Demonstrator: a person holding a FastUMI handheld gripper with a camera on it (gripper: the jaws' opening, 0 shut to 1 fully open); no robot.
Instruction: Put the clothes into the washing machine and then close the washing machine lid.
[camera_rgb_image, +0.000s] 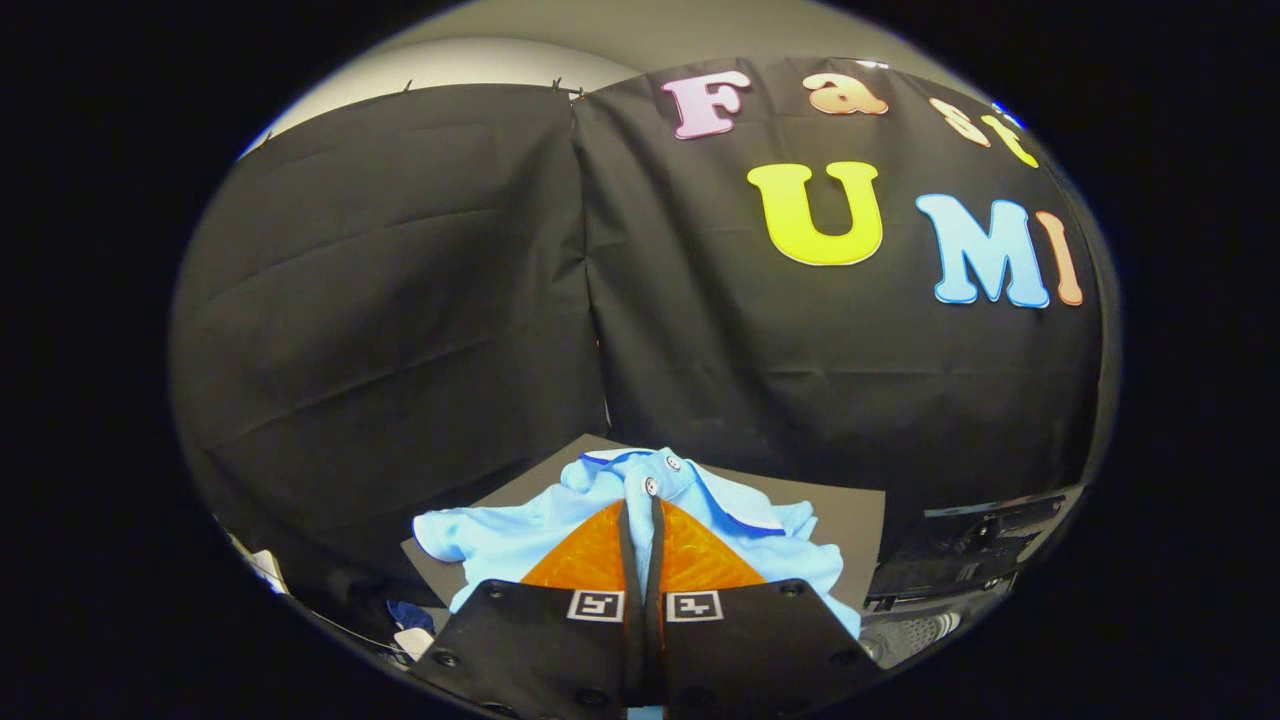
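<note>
- My tongs (640, 510) are narrowed almost to nothing, the two fingers (590, 560) standing side by side with only a thin slit between them.
- A strip of light blue cloth shows in that slit, so the fingers look pinched on a fold of the shirt (520, 530), right at its buttoned front.
- The shirt is a light blue polo with a darker blue edge on the collar and pale buttons; one button (651, 486) sits just ahead of my fingertips, another (673, 462) a little beyond it.
- The shirt lies crumpled, one sleeve spread out to the left of my fingers, the collar and the rest of the body bunched to the right and ahead.
- Under it lies a grey sheet (850, 520) on the worktop, its far corner reaching toward the black cloth wall (400, 300).
- Down to the right of my fingers, off the edge of the sheet, sits a dark machine part (970, 550) with a pale ribbed piece (910, 635) below it; I cannot tell what either is.
- Low on the left, beside the tongs, I see a small scrap of dark blue (408, 613).
</note>
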